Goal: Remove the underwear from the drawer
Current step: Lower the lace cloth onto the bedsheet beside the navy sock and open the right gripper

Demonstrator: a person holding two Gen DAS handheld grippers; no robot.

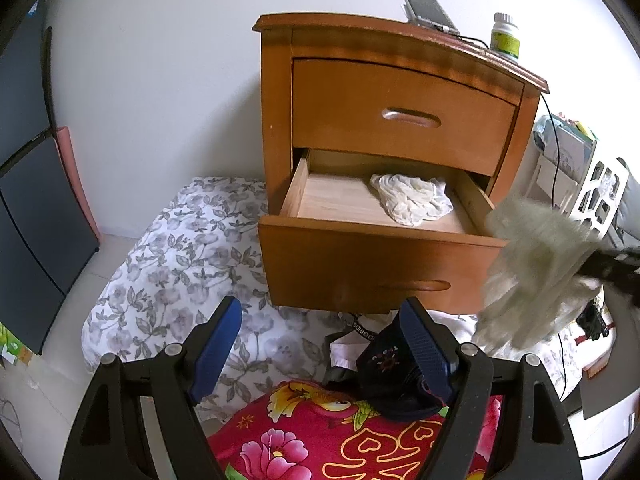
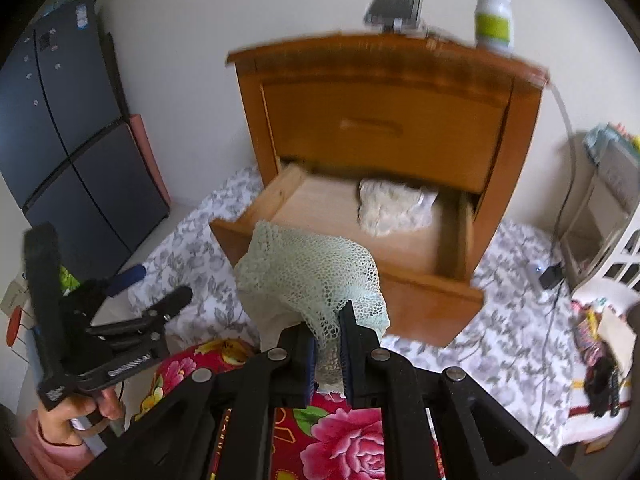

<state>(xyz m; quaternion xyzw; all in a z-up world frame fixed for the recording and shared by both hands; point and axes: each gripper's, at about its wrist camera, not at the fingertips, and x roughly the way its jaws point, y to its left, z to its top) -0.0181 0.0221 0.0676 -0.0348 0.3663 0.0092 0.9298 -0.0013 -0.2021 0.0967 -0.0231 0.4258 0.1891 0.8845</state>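
Observation:
A wooden nightstand has its lower drawer (image 1: 376,240) (image 2: 424,292) pulled out. A crumpled white piece of underwear (image 1: 412,198) (image 2: 392,206) lies inside it at the back right. My right gripper (image 2: 328,328) is shut on a pale green lace piece of underwear (image 2: 312,272) (image 1: 536,272), which hangs in front of the drawer over the bedding. My left gripper (image 1: 320,344) (image 2: 132,284) stands open with nothing between its fingers, low in front of the drawer. Dark underwear (image 1: 392,376) lies on the red floral cloth just under its right finger.
The upper drawer (image 1: 400,116) is closed. A phone (image 1: 430,12) and a pill bottle (image 1: 506,36) stand on the nightstand top. A grey floral sheet (image 1: 172,264), a red floral cloth (image 1: 320,432), a dark refrigerator (image 2: 68,128) at left, and a white rack (image 1: 592,184) at right surround it.

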